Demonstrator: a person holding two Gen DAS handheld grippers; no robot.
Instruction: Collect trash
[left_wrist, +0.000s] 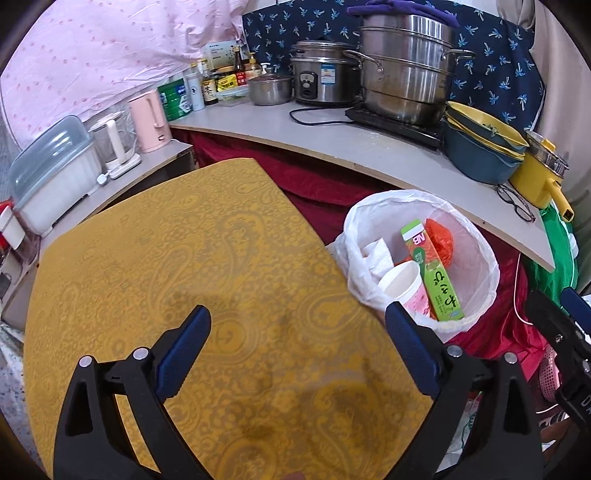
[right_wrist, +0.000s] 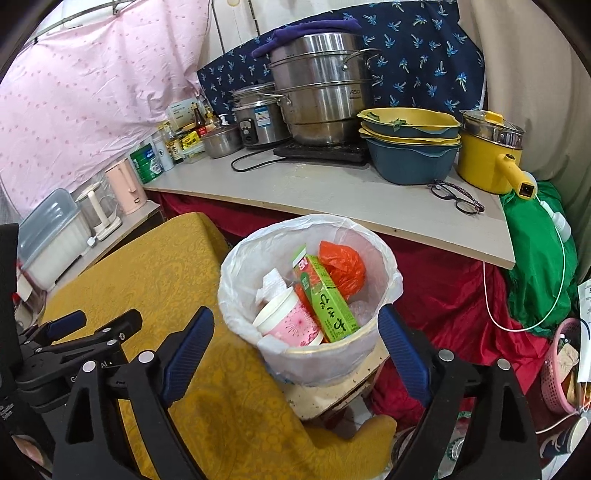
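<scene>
While the right gripper (right_wrist: 295, 332) gapes, the trash bin (right_wrist: 384, 273) sits just beyond.

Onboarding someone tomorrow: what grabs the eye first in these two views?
The white-lined trash bin beside the yellow-clothed table, already holding a green carton, a pink paper cup and an orange bag. Behind it, the stacked steel steamer pot towers on the counter. Both the left gripper and right gripper are open and empty.

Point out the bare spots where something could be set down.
Free: the yellow tablecloth, bare up to the trash bin, and the counter strip between the black cord and the glasses. Crowded: the counter's back, where the steamer pot stands.
</scene>
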